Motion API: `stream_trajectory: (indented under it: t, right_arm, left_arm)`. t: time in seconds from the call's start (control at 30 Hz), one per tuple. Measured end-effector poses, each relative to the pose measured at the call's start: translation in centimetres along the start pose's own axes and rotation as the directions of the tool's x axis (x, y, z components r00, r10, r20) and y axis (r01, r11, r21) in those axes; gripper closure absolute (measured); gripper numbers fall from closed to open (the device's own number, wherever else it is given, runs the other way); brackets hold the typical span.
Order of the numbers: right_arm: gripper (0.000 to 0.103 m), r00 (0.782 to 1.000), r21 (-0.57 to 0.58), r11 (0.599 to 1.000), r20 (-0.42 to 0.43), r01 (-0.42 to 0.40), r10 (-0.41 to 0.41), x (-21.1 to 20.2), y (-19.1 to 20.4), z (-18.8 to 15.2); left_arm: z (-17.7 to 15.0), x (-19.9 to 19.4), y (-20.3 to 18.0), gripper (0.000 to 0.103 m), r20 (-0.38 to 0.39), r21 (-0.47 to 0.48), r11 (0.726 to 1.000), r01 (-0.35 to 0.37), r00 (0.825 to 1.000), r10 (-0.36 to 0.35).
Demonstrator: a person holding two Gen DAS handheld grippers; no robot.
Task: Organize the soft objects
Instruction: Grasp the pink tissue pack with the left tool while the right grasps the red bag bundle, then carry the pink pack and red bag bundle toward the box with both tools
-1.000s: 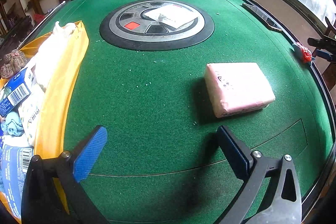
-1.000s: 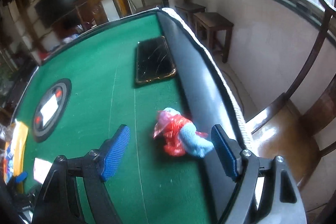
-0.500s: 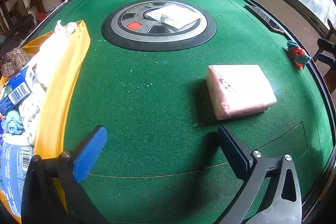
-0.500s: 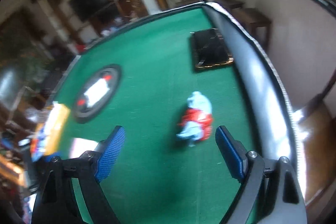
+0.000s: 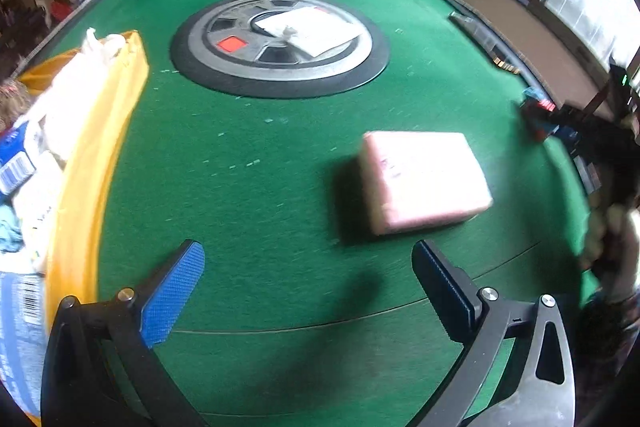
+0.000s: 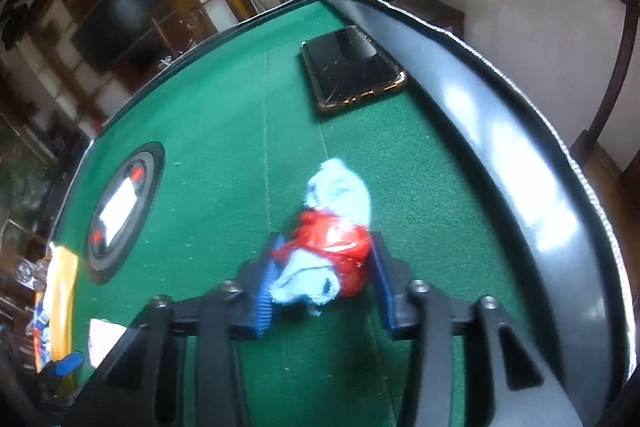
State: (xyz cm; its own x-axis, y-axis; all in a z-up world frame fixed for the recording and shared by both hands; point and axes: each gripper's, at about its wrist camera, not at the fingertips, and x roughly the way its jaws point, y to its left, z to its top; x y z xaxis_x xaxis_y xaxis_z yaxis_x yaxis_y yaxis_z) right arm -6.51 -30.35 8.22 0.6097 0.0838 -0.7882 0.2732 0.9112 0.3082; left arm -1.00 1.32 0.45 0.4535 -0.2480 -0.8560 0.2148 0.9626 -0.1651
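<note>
My right gripper (image 6: 324,279) is shut on a small soft toy (image 6: 332,227), light blue with a red wrap, on the green felt near the table's right rail. My left gripper (image 5: 308,275) is open and empty, low over the felt. A pink soft pack (image 5: 420,179) lies just ahead and right of it. A yellow bag (image 5: 92,155) holding several soft packs stands at the left. In the left wrist view the toy (image 5: 538,107) and the right gripper show at the far right edge.
A round black and grey centre disc (image 5: 280,47) carries a white packet (image 5: 308,31). A black phone (image 6: 352,67) lies by the padded black rail (image 6: 500,155). Chairs and a window wall stand beyond the right rail.
My right gripper moved in over the toy and closed on it. My left gripper shifted slightly nearer the pink pack and stayed open.
</note>
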Motion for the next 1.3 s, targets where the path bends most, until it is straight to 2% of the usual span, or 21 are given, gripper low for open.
stream_trajectory:
  t: [0.13,0.23,0.4,0.53,0.67,0.77,0.8,0.83,0.87,0.97,1.1,1.27,1.3]
  right_arm:
    - [0.067,1.0,-0.018,1.0,0.005,-0.002,0.002,0.0,0.6,-0.4]
    - [0.067,1.0,-0.046,0.999,0.004,0.016,-0.016,0.2,1.4,-0.4]
    - [0.067,1.0,-0.069,0.997,0.004,0.026,-0.025,0.4,1.8,-0.5]
    - [0.067,1.0,-0.07,0.997,0.003,0.022,-0.022,0.5,1.9,-0.5]
    - [0.067,1.0,-0.072,0.997,0.004,0.026,-0.026,0.6,2.0,-0.6]
    - [0.067,1.0,-0.07,0.997,0.004,0.025,-0.024,0.5,2.0,-0.5]
    - [0.067,1.0,-0.069,0.997,0.005,0.024,-0.023,0.6,2.0,-0.5]
    - [0.067,1.0,-0.068,0.997,0.005,0.023,-0.022,0.6,2.0,-0.5]
    - [0.067,1.0,-0.069,0.997,0.006,0.022,-0.022,0.6,2.0,-0.5]
    - [0.067,1.0,-0.073,0.997,0.009,0.024,-0.023,0.7,2.0,-0.6]
    - [0.067,0.999,-0.088,0.995,0.015,0.036,-0.035,0.7,2.3,-0.7]
    - [0.068,0.998,-0.087,0.996,0.049,0.033,-0.029,0.2,2.4,-0.8]
    - [0.071,0.998,-0.089,0.996,0.055,0.03,-0.026,0.1,2.5,-0.8]
  left_arm:
    - [1.3,0.9,-1.3,0.0,0.001,0.018,1.0,0.008,1.0,-0.008]
    - [2.4,1.0,-2.8,0.0,0.034,0.063,0.997,0.042,0.998,-0.044]
    - [4.2,2.7,-5.0,0.0,0.039,0.119,0.992,0.037,0.998,-0.042]
    - [4.2,4.0,-7.0,0.0,0.02,0.154,0.988,0.013,1.0,-0.017]
    - [3.6,4.8,-8.6,0.0,0.04,0.189,0.979,-0.079,0.997,0.072]
    - [3.6,4.7,-8.7,0.0,0.042,0.183,0.98,-0.074,0.997,0.067]
    - [3.6,4.7,-8.6,0.006,0.04,0.184,0.98,-0.071,0.997,0.065]
    - [3.6,4.5,-8.3,0.02,0.049,0.179,0.982,-0.063,0.997,0.055]
    - [3.7,4.1,-8.1,0.025,0.061,0.174,0.984,-0.046,0.998,0.036]
    - [3.7,3.3,-7.5,0.026,0.04,0.16,0.987,0.029,0.999,-0.036]
    - [2.9,2.3,-7.2,0.026,0.057,0.168,0.985,0.046,0.997,-0.056]
    - [1.9,-2.1,-4.0,0.026,0.111,0.078,0.99,0.116,0.986,-0.125]
    - [1.6,-3.4,-2.8,0.026,0.129,0.056,0.991,0.125,0.983,-0.131]
